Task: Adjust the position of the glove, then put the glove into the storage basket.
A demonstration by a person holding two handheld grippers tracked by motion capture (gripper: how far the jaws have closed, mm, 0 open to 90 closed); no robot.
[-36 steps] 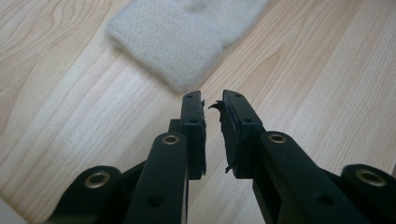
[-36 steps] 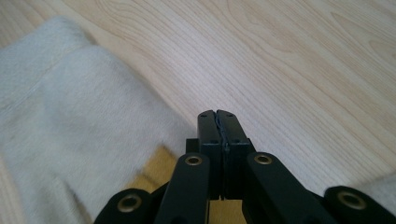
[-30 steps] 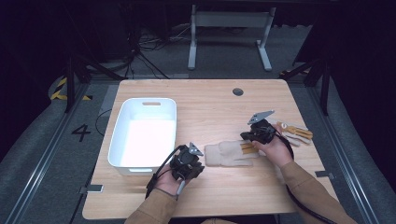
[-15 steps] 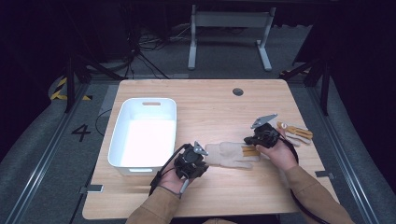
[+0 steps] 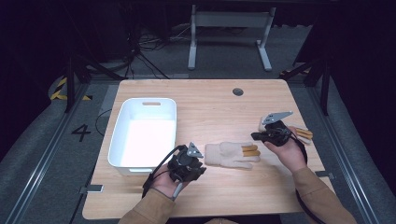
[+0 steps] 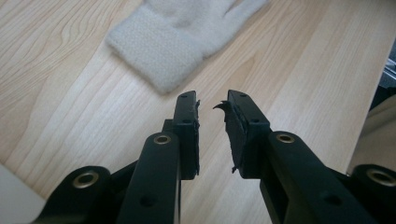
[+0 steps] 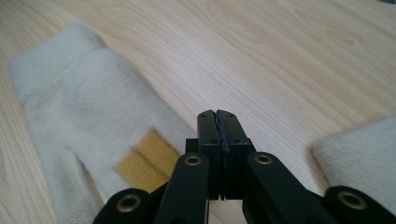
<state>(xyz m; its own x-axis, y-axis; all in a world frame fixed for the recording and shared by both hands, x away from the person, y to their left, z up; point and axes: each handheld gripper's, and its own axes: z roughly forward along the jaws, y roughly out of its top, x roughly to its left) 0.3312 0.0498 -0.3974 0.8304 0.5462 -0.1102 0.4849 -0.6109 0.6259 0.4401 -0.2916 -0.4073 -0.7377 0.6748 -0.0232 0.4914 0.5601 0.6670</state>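
Glove (image 5: 232, 154) soft, light, floppy; pinch at cuff. Left gripper (image 6: 212, 103) jaws just opening, nothing between; right gripper (image 7: 218, 114) closed, empty.

Looked like a lab: dark room around the worktop (image 5: 210, 102), metal frame rails (image 5: 42, 158) beside it, loose cables (image 5: 140, 51) and hazard tape (image 5: 60, 88) beyond it.

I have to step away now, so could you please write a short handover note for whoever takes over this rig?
Left tool: jaws have just been opening, nothing between them, just short of the glove's cuff.
Right tool: shut, empty, above the table beside the glove's fingers.
Glove lies flat mid-table; a second glove lies behind the right hand.
White bin at left holds nothing.
Done: first glove laid out flat. Left, probably: both gloves into the bin.
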